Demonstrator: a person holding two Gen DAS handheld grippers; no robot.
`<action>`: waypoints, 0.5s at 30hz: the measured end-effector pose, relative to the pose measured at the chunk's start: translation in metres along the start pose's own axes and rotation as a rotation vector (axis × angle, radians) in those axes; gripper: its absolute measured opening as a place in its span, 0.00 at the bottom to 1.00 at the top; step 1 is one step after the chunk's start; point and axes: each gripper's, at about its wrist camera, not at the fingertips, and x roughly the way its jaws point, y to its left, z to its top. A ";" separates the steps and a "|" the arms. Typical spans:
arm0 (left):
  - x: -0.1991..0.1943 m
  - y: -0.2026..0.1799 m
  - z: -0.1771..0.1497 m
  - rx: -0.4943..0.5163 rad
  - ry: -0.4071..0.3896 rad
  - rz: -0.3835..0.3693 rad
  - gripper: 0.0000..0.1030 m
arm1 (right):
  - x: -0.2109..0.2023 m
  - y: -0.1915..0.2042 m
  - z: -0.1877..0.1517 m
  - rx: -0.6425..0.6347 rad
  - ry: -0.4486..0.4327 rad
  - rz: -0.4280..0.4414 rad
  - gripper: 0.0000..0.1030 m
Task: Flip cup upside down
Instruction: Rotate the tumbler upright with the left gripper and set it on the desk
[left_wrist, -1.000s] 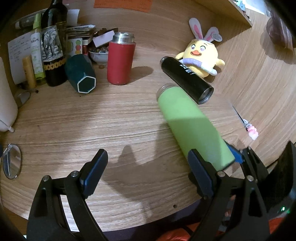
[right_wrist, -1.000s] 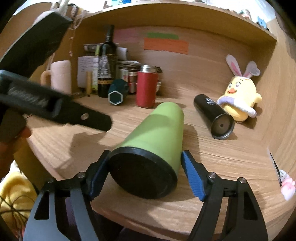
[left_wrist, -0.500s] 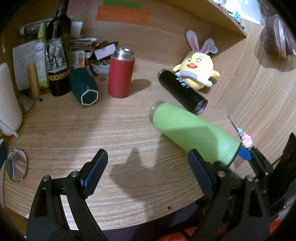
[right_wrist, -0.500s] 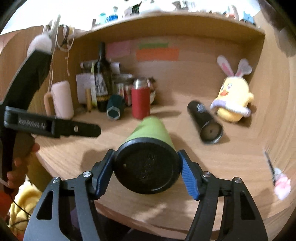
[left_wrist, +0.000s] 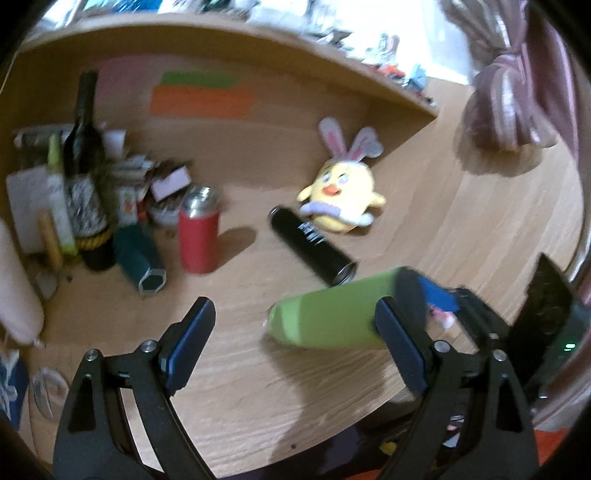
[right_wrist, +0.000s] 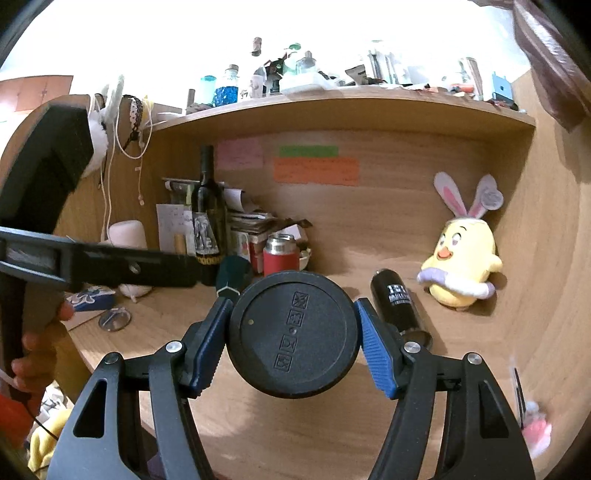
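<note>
The green cup (left_wrist: 332, 317) with a black base (right_wrist: 293, 334) is held lying level above the desk, its open end pointing away from the right wrist camera. My right gripper (right_wrist: 293, 338) is shut on its base end; in the right wrist view only the round black bottom shows. My left gripper (left_wrist: 295, 328) is open and empty, its fingers (left_wrist: 192, 332) spread wide in front of the cup, apart from it. In the right wrist view the left gripper (right_wrist: 99, 264) shows at the left.
On the wooden desk (left_wrist: 229, 369) lie a black flask (left_wrist: 314, 245) and a teal hexagonal cup (left_wrist: 142, 260). A red flask (left_wrist: 199, 229), a wine bottle (left_wrist: 86, 173), a yellow plush chick (left_wrist: 341, 194) and clutter stand at the back. A small mirror (right_wrist: 115, 319) lies left.
My right gripper has lifted the green cup off the desk and levelled it, so it points straight away. The left gripper view has tilted upward and pulled back.
</note>
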 end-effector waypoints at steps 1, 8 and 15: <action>0.000 -0.004 0.005 0.015 -0.006 -0.007 0.87 | 0.003 -0.001 0.004 -0.002 0.001 0.004 0.62; 0.030 -0.014 0.033 0.075 0.044 0.046 0.87 | 0.027 -0.003 0.021 -0.023 0.003 0.024 0.62; 0.060 0.008 0.052 -0.006 0.115 0.028 0.87 | 0.050 -0.006 0.034 -0.017 0.008 0.031 0.62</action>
